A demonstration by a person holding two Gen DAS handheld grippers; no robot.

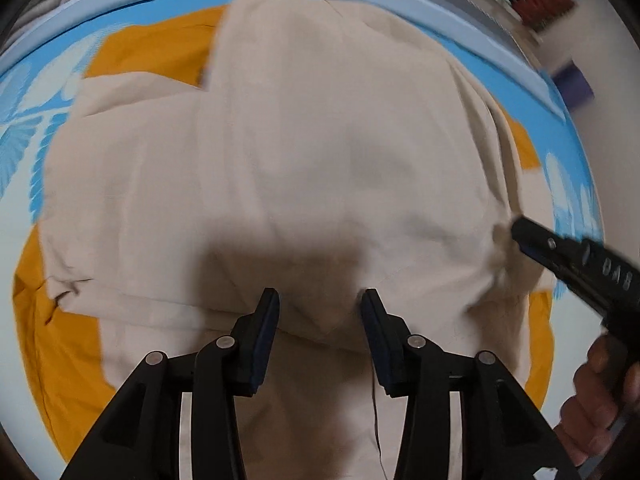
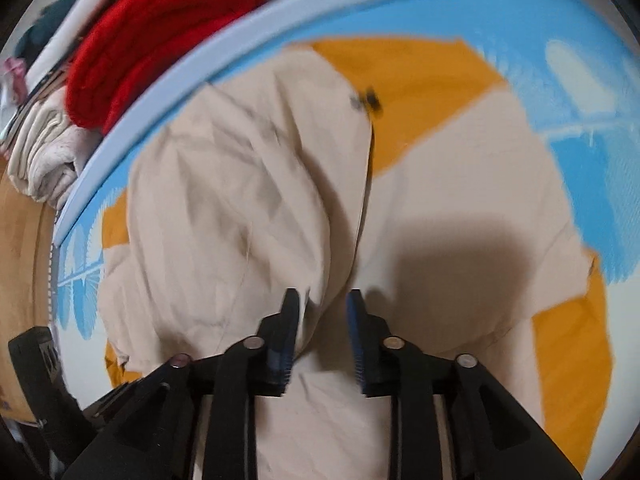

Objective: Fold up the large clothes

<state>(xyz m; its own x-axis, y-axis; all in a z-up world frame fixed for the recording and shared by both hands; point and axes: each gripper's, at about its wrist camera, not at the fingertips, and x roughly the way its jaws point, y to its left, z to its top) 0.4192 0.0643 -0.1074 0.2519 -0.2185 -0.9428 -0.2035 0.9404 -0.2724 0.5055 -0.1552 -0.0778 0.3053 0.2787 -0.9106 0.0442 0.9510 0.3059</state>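
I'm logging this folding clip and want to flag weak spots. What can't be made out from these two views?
- Beige garment: its near end runs off the bottom edge in both wrist views, behind the gripper fingers.
- Orange cloth: mostly covered by the garment, so its shape is unclear.
- Small dark mark on the garment: motion blur, right wrist view.
- Right gripper: only one side shows in the left wrist view.
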